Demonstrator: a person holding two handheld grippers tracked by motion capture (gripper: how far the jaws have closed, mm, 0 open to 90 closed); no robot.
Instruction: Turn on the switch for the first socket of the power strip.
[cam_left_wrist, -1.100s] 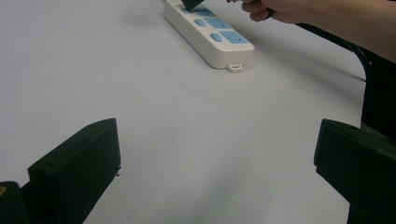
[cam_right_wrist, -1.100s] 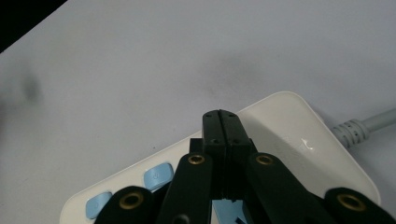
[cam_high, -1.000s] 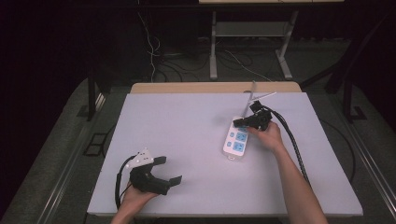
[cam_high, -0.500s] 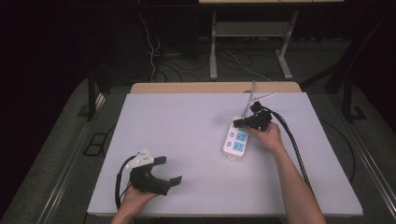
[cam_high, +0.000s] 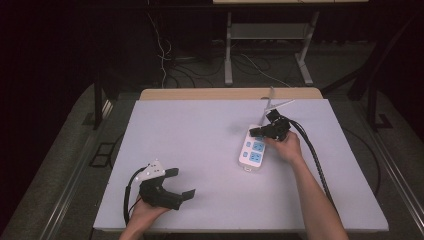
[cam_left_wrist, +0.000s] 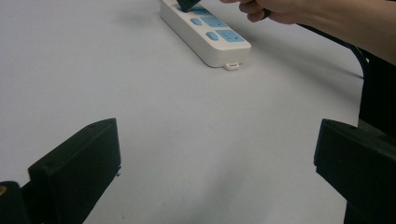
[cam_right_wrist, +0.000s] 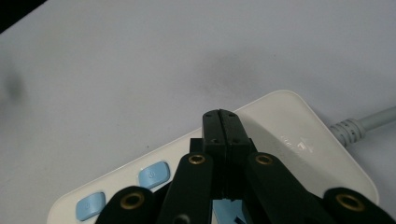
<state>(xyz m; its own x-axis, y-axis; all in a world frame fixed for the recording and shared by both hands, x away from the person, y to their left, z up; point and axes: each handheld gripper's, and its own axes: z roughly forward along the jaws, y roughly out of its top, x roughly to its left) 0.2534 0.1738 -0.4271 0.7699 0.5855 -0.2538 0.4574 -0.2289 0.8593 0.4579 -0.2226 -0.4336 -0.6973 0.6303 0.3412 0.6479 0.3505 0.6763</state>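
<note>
Desk (cam_high: 210, 150), pale grey-white top, wooden edge along the far side. Left tongs (cam_high: 177, 184) sit near the front-left corner, held in the person's left hand (cam_high: 145, 212), grey three-cornered plate (cam_high: 151, 170) on top, black cable looping at its left. Jaws wide apart, nothing between them. In the left gripper view the left tongs (cam_left_wrist: 215, 172) frame bare desk surface, both black jaws far apart at the bottom corners.

Power strip (cam_high: 254, 148) lies right of centre, well apart from the left tongs. White body, blue socket panels and small blue switches, long axis running roughly front to back, slightly tilted. Its grey cord (cam_high: 272, 102) leaves the far end toward the back edge of the desk. In the left gripper view the power strip (cam_left_wrist: 205, 35) lies flat in the distance with a small tab at its near end.

Right tongs (cam_high: 256, 131) are over the far end of the strip, held by the right hand (cam_high: 286, 147), thick black cable trailing back along the forearm. In the right gripper view the right tongs (cam_right_wrist: 221, 122) have jaws pressed together, no gap, gripping nothing, tips just above or on the strip's white top (cam_right_wrist: 280, 135); contact cannot be told. Two blue switches (cam_right_wrist: 153, 173) sit left of the jaws, cord (cam_right_wrist: 369, 123) exits at right.
</note>
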